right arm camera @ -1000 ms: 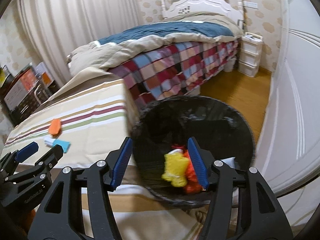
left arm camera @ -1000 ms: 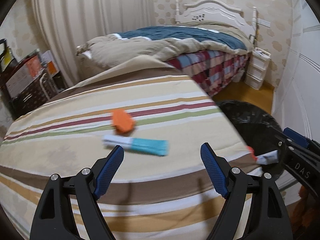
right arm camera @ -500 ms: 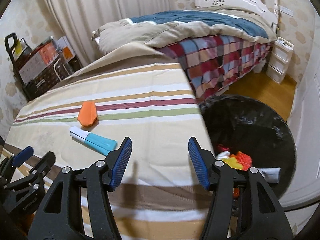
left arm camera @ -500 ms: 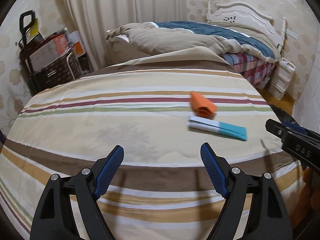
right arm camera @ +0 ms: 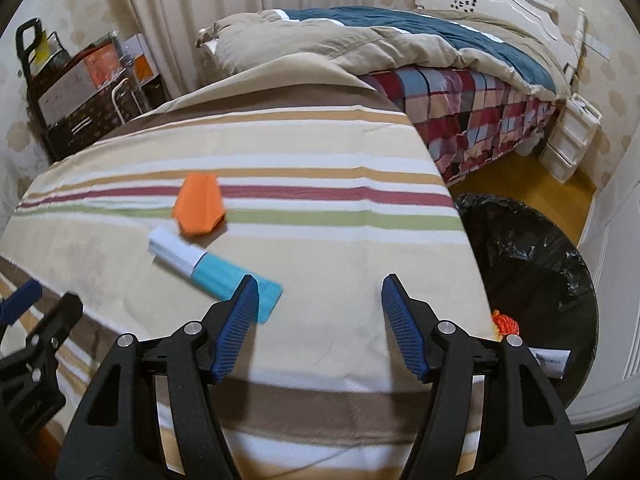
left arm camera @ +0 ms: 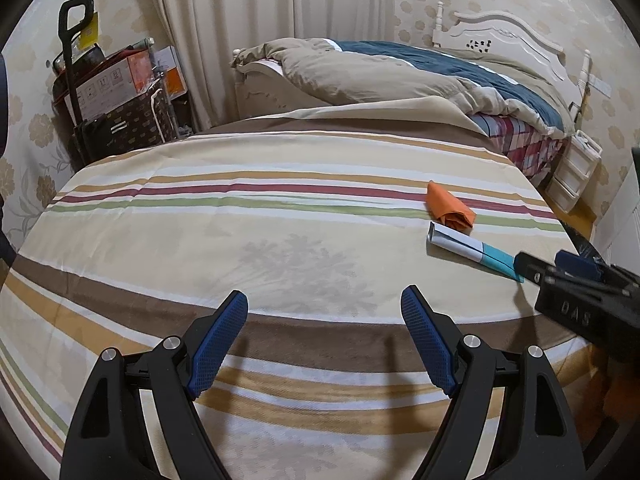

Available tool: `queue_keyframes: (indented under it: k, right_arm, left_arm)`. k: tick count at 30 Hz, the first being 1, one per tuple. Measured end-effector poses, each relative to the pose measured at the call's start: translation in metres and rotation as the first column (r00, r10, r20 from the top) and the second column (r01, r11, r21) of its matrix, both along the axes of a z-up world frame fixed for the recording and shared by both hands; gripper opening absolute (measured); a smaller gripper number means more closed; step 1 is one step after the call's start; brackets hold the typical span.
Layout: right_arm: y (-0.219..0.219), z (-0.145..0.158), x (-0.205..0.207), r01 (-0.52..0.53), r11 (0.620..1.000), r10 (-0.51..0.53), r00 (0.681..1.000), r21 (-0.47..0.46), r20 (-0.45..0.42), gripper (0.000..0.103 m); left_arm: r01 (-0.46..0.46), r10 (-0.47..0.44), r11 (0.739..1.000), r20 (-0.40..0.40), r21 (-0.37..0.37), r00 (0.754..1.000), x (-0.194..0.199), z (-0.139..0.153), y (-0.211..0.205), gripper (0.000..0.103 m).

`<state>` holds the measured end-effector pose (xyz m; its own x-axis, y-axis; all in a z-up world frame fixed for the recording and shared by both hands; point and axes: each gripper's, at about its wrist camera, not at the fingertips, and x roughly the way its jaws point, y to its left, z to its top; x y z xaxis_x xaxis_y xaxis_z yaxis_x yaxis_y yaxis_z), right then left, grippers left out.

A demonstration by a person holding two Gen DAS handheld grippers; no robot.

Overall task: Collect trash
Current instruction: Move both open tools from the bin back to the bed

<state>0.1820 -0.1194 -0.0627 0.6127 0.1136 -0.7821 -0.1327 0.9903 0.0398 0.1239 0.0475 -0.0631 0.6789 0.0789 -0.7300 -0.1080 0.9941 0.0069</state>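
My left tongs (left arm camera: 323, 322) stand wide apart with nothing between them, low in the left wrist view above the striped cloth of the table (left arm camera: 240, 248). My right tongs (right arm camera: 316, 306) are also spread apart and empty, low centre in the right wrist view. The trash lies on the cloth: a folded orange paper (right arm camera: 199, 210) left of centre in that view, and just below it a white-and-teal wrapper (right arm camera: 212, 266) whose teal end sits beside my left blue fingertip. At the right edge a black-lined bin (right arm camera: 532, 260) holds an orange scrap (right arm camera: 505, 323) and a white slip (right arm camera: 550, 358).
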Motion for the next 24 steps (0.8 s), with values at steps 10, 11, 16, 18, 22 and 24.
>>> queue_keyframes:
  k: [10, 11, 16, 18, 22, 24]
  right_arm:
    - [0.001, 0.011, -0.01, 0.031, 0.998, -0.033, 0.998, 0.046, 0.052, 0.065]
    - [-0.004, 0.013, -0.005, 0.045, 0.997, -0.048, 0.998, 0.069, 0.042, 0.065]
    - [-0.009, 0.01, 0.02, 0.064, 0.997, -0.065, 0.998, 0.034, 0.016, 0.065]
    - [-0.008, 0.005, 0.026, 0.074, 0.997, -0.074, 0.997, 0.004, 0.004, 0.065]
    - [-0.002, -0.002, 0.024, 0.061, 0.997, -0.061, 0.998, -0.041, -0.005, 0.065]
    - [0.002, -0.002, 0.018, 0.041, 0.998, -0.041, 0.999, -0.043, -0.009, 0.066]
  left_arm:
    - [-0.01, 0.01, 1.0, 0.0, -0.004, 1.0, -0.003, -0.001, 0.002, 0.079]
    - [-0.012, 0.012, 1.0, 0.0, -0.005, 1.0, -0.003, -0.001, 0.003, 0.079]
    - [-0.023, 0.023, 1.0, 0.0, -0.015, 1.0, -0.006, -0.001, 0.008, 0.079]
    - [-0.027, 0.027, 1.0, 0.002, -0.012, 1.0, -0.007, -0.001, 0.01, 0.079]
    - [-0.041, 0.041, 0.999, -0.006, -0.022, 0.999, -0.008, -0.002, 0.019, 0.079]
    - [-0.049, 0.049, 0.998, -0.011, -0.033, 0.999, -0.008, -0.003, 0.022, 0.079]
